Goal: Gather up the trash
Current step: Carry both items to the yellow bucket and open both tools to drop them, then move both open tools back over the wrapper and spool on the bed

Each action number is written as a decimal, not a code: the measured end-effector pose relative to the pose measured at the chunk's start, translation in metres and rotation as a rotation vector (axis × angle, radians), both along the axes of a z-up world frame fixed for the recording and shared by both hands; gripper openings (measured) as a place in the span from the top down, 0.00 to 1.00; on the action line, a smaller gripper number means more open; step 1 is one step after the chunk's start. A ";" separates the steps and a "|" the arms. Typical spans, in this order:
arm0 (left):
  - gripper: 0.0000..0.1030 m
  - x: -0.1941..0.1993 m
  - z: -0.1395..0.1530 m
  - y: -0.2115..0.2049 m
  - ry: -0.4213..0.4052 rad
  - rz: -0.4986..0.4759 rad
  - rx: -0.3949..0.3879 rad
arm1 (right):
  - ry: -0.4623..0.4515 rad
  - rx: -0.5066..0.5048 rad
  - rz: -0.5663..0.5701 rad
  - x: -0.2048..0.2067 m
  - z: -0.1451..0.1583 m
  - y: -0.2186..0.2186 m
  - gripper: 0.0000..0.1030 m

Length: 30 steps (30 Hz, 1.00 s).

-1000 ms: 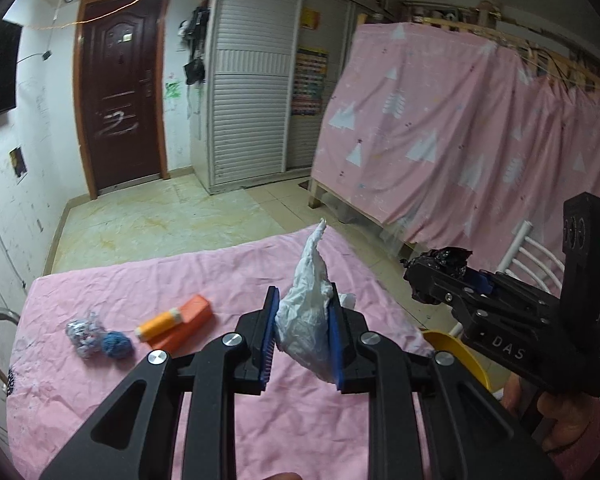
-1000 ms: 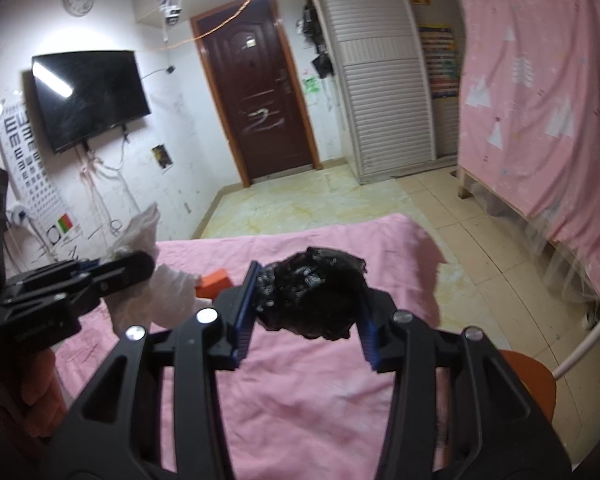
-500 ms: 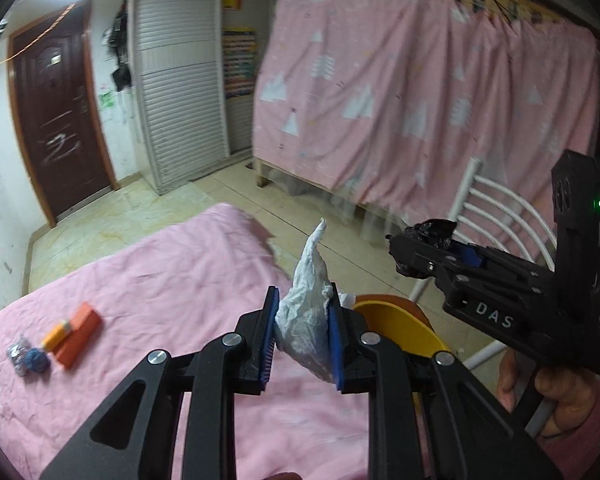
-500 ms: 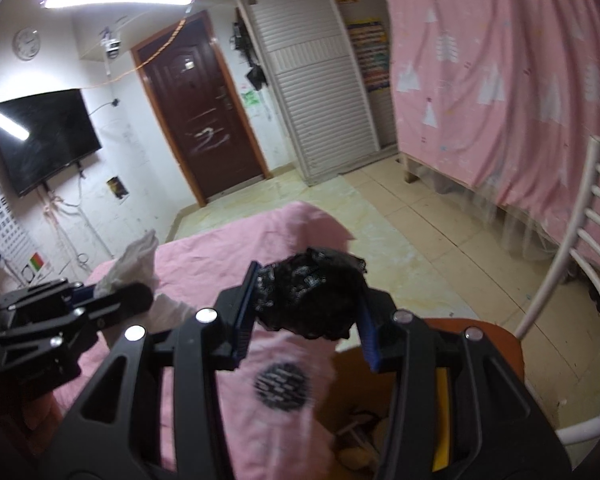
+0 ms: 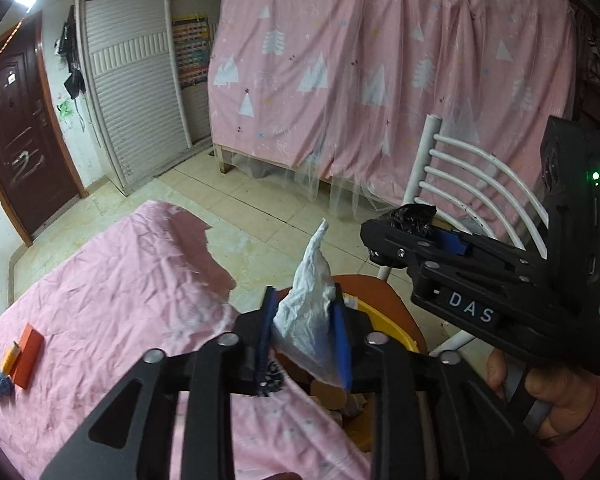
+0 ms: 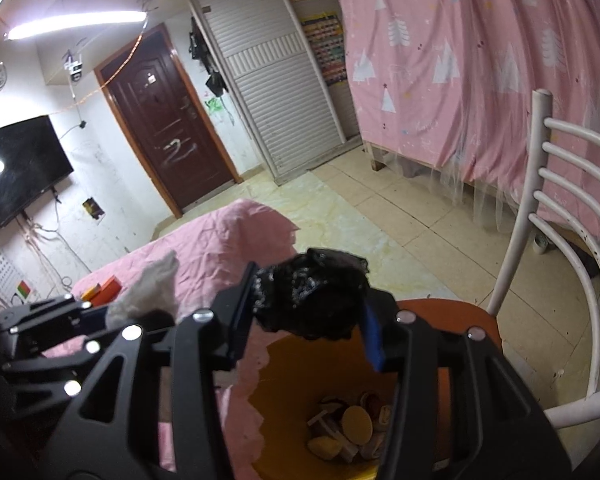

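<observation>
Left gripper (image 5: 304,332) clamped white crumpled bag (image 5: 308,312) over table edge. Right gripper (image 6: 308,312) pinched black crumpled wad (image 6: 312,300) above yellow bin (image 6: 300,364) on chair (image 6: 556,240). Bin rim partly hidden behind fingers; contents indistinct.

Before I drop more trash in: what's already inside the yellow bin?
Inside the yellow bin lie round tan lids and pale scraps. The right gripper hides its near side.
</observation>
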<state>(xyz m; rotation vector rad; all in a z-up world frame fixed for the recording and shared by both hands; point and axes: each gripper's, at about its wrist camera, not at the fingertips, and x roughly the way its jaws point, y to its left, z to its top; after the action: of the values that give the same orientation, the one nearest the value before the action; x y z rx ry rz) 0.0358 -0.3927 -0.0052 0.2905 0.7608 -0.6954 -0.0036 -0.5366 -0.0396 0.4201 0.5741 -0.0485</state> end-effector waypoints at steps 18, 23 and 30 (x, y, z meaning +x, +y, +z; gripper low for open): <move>0.42 0.015 0.008 0.035 0.013 0.078 -0.047 | 0.024 -0.018 0.008 0.010 0.004 0.015 0.38; 0.42 0.021 0.015 0.065 0.003 0.122 -0.076 | 0.025 -0.035 0.038 0.020 0.010 0.035 0.38; 0.41 0.032 0.027 0.117 -0.024 0.208 -0.103 | 0.030 -0.072 0.121 0.044 0.018 0.081 0.38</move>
<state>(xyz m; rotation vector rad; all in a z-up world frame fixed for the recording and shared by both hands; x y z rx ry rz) 0.0677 -0.2752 0.0214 0.1228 0.7183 -0.5312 0.0402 -0.4559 -0.0215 0.3147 0.6244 0.0403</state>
